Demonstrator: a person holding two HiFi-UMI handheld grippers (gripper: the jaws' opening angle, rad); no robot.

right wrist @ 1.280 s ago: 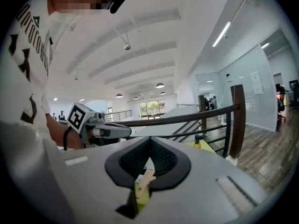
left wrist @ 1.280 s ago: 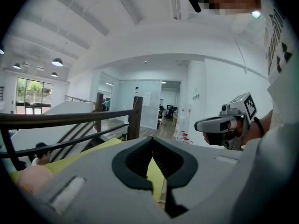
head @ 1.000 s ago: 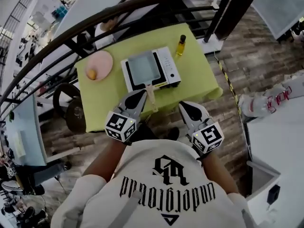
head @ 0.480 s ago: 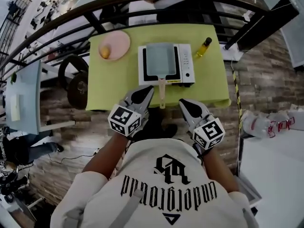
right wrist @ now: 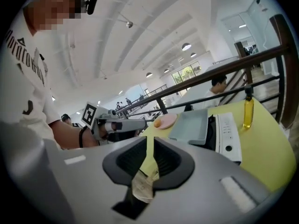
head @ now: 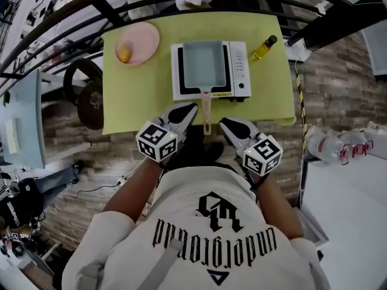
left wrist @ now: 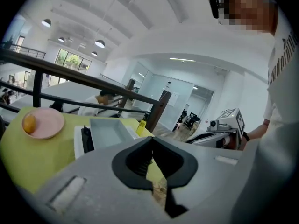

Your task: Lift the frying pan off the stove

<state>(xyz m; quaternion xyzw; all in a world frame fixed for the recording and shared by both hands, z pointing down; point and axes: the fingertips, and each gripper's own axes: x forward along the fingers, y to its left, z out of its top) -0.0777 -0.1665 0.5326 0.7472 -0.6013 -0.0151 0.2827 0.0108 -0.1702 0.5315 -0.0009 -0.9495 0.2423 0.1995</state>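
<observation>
A grey rectangular frying pan (head: 205, 64) sits on a white portable stove (head: 240, 70) on the yellow-green table (head: 151, 95). Its pale handle (head: 207, 110) sticks out past the table's near edge towards me. My left gripper (head: 188, 110) is just left of the handle, shut and empty. Right of the handle end, my right gripper (head: 224, 124) is opening, with a narrow gap and nothing between the jaws. The left gripper view shows the pan (left wrist: 107, 130) beyond my left gripper (left wrist: 151, 140). The right gripper view shows the pan (right wrist: 191, 125) beyond my right gripper (right wrist: 150, 143).
A pink plate (head: 145, 38) with an orange fruit (head: 124, 54) lies on the table's left. An oil bottle (head: 264, 48) stands right of the stove. A dark railing (head: 72, 17) runs behind the table. A seated person is beyond it.
The head view has swung, so the table now lies squarer and higher in the picture. Both grippers stay at the table's near edge, the right one drawn closer to the handle.
</observation>
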